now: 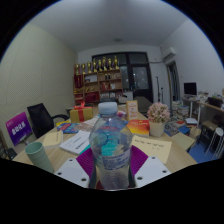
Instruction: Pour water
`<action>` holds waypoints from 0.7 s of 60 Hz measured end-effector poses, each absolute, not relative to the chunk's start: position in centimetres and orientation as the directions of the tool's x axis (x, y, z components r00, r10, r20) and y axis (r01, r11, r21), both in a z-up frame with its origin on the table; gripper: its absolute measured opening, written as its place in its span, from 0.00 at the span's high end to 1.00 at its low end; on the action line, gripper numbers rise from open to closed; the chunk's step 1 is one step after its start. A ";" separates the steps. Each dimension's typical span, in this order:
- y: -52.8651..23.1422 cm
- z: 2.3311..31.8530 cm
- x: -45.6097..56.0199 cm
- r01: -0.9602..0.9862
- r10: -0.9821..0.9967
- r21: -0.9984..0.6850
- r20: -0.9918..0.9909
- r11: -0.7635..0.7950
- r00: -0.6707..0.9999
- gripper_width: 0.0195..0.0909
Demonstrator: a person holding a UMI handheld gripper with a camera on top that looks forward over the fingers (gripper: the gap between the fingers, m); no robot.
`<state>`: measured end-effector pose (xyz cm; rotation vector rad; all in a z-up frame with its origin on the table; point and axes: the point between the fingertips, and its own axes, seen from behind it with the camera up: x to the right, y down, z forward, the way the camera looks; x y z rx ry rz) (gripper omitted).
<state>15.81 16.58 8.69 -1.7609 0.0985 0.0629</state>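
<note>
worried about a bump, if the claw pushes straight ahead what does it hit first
The water bottle: it already stands between the claw fingers, apparently gripped. Beyond it, likely the flower pot, though depth is unclear.

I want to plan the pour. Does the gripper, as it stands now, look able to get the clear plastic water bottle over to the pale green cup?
Probably yes. The gripper appears shut on the clear plastic water bottle with the blue cap, and the pale green cup stands upright close beside it on the wooden table, with nothing between them.
</note>
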 end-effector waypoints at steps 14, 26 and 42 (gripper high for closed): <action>16.4 8.6 15.2 -0.094 -0.003 -0.967 -0.096 -0.237 0.995 0.33; 11.9 7.9 14.4 -0.068 -0.012 -0.926 -0.068 -0.372 0.998 0.12; 1.2 15.1 13.3 -0.074 -0.102 -0.924 -0.038 -0.376 0.994 0.11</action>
